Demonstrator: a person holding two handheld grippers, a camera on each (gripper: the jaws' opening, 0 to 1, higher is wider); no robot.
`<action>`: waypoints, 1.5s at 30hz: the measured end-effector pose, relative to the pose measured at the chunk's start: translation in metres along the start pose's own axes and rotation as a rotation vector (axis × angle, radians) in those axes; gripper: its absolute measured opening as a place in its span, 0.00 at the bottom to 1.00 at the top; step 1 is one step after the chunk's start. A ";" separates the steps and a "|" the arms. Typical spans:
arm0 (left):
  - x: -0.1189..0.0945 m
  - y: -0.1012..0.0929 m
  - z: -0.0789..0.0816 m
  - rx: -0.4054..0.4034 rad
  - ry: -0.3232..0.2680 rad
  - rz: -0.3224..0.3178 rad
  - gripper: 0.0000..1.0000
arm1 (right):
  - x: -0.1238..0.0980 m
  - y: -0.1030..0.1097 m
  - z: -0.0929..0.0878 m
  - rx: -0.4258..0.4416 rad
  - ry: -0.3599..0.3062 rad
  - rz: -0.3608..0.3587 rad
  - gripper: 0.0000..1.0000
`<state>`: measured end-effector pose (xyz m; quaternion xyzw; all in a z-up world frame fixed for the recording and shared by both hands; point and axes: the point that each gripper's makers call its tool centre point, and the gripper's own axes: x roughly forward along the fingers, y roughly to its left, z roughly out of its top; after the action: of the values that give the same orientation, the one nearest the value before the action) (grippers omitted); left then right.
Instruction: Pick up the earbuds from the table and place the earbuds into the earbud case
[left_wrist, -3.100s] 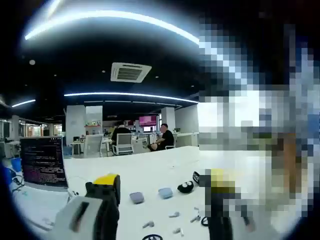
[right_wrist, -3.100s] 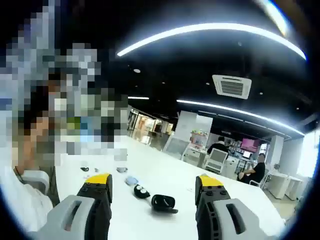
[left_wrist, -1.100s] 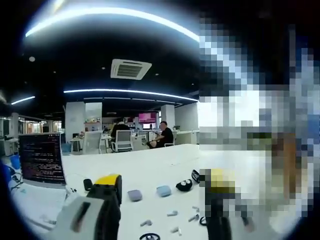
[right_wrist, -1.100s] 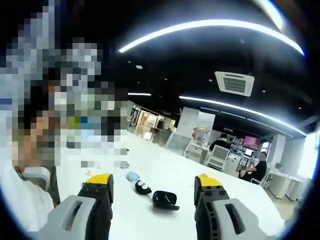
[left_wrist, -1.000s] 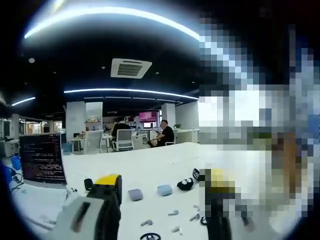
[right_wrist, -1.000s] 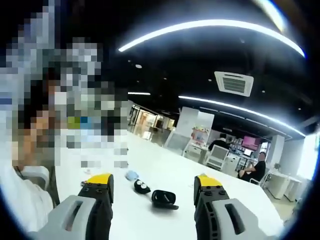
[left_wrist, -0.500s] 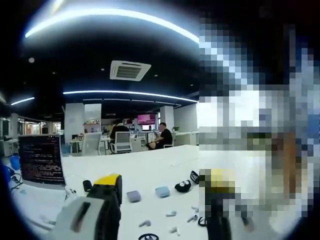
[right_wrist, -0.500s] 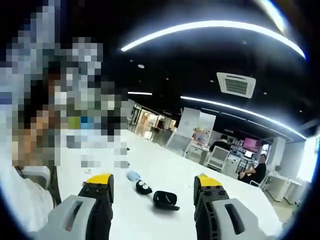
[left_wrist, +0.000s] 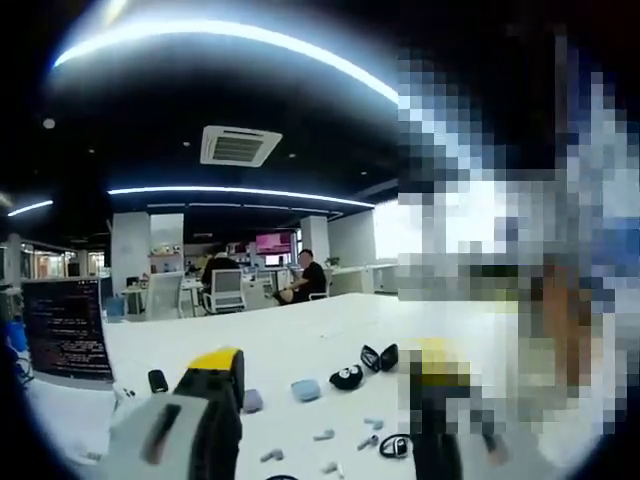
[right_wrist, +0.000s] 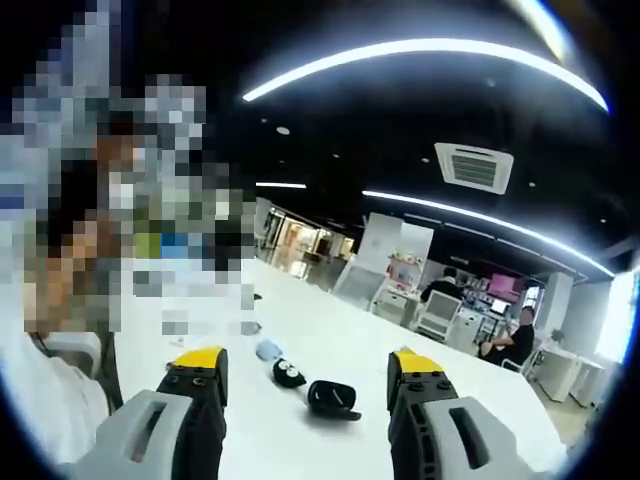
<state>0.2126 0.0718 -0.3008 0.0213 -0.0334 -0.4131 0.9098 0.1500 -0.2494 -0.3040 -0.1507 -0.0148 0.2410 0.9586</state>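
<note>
Both tongs up high, aimed across the room, well short of the goods. Left tongs (left_wrist: 325, 385) spread wide, nothing between the jaws; right tongs (right_wrist: 305, 385) the same, wide and bare.

Down on the white worktop (left_wrist: 300, 335), in the left gripper view: earbuds (left_wrist: 324, 435) scattered loose near the bottom edge, small pale pieces lying apart from one another. Beyond them a blue case (left_wrist: 305, 389), a round black case (left_wrist: 346, 377) with two pale spots, and an open black case (left_wrist: 379, 357) farther right. Black loop (left_wrist: 392, 446) lying just beside the buds. Which case is meant, hard to say from here.

In the right gripper view: black case (right_wrist: 334, 398) sitting between the jaws but far ahead, lid shut by the look of it.

Step in hand, by the look of things: the approach, not yet begun in earnest. Best done by tipping the left tongs down toward one bud at a time, narrowing the jaws before arrival, closing across the stem rather than the rounded head. Small and likely slick, so a gentle squeeze. Right tongs better used to steady an open case.

Monitor (left_wrist: 65, 330) at far left carrying lines of text, too small to read. No brand or label legible anywhere.
</note>
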 end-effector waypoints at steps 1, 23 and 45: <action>0.003 -0.002 0.001 0.000 -0.008 -0.016 0.68 | -0.001 0.000 0.001 0.000 -0.001 0.000 0.62; 0.124 -0.044 -0.029 -0.042 0.199 -0.247 0.73 | 0.005 -0.005 -0.011 0.010 0.023 0.002 0.61; 0.267 -0.075 -0.113 -0.082 0.581 -0.405 0.67 | 0.003 -0.017 -0.018 0.026 0.034 -0.004 0.60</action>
<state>0.3408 -0.1773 -0.4068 0.1076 0.2485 -0.5628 0.7810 0.1624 -0.2672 -0.3165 -0.1420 0.0042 0.2368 0.9611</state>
